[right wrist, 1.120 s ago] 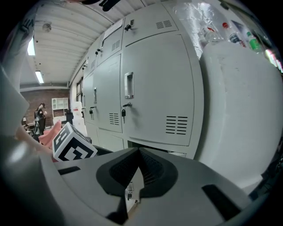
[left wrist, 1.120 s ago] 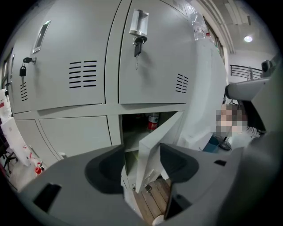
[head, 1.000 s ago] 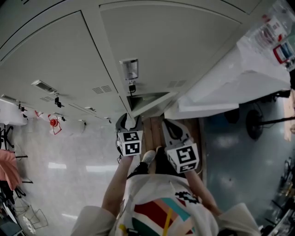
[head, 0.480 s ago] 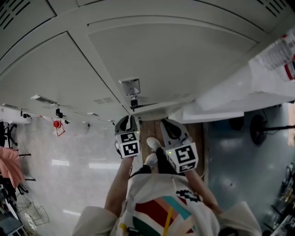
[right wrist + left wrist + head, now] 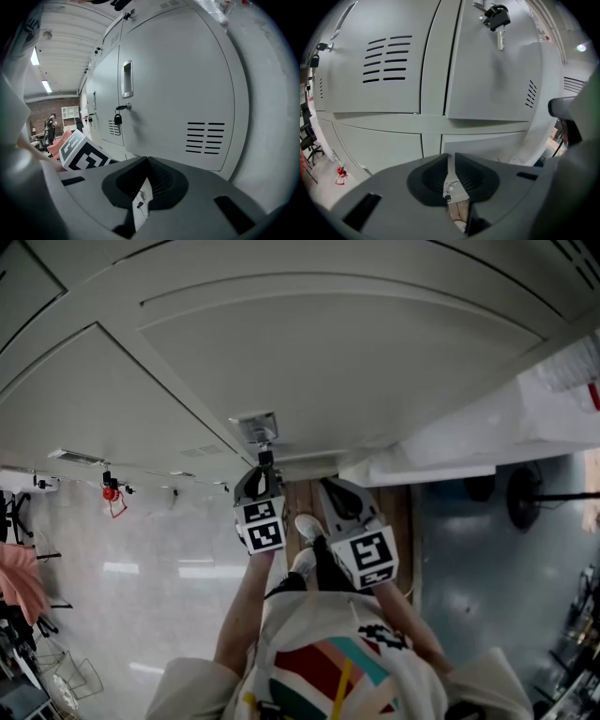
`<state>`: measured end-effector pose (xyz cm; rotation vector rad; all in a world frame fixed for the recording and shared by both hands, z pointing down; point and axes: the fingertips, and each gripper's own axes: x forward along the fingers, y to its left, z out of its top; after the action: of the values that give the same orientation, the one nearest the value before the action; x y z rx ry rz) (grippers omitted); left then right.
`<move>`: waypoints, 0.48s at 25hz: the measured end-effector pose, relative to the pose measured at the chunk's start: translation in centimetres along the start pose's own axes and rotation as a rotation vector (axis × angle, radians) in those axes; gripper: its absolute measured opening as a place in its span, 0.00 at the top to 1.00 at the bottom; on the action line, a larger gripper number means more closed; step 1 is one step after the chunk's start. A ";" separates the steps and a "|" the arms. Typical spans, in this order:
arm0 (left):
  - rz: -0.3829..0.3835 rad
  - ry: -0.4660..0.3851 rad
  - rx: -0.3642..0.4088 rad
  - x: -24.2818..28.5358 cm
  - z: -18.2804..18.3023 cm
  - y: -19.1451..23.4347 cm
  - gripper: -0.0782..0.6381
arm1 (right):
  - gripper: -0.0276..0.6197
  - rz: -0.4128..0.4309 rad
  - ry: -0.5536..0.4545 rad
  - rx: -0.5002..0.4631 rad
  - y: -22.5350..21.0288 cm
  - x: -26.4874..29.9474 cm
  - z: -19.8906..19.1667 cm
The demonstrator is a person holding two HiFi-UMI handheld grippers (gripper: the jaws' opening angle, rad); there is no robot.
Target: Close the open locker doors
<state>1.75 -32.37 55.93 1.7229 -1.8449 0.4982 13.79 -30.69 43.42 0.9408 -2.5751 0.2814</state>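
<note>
1. The locker door (image 5: pixel 497 79) we are closing stands straight ahead of the left gripper (image 5: pixel 450 161), with a key (image 5: pixel 500 35) dangling from its lock. Its left and bottom edges look slightly proud of the frame, so we judge it not quite home.
2. A push near the lock could snag the key. The narrow tip could skid across the smooth steel. If the door does not latch, it may drift open again.
3. The left gripper's jaws have just been closing and now leave only a slit, with nothing between them. It slants down towards the door, just below the key. We cannot tell whether it touches.
4. The right gripper (image 5: pixel 332 491) sits just beside the left, its jaws drawn together and empty. It is aimed shallowly across the door's vents (image 5: pixel 205 137).
</note>
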 end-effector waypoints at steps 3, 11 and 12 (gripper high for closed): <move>0.002 -0.006 0.003 0.5 0.3 0.1 0.82 | 0.95 0.002 -0.008 -0.008 -0.1 0.3 0.2; 0.029 -0.014 -0.004 1.3 0.9 0.2 0.82 | 0.95 0.000 -0.002 -0.007 -1.1 0.1 0.1; 0.031 -0.017 -0.003 1.3 1.0 0.2 0.82 | 0.95 0.001 0.003 -0.010 -1.2 0.1 0.0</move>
<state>1.43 -33.94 55.99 1.7035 -1.8861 0.4944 14.47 -31.66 43.50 0.9343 -2.5722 0.2701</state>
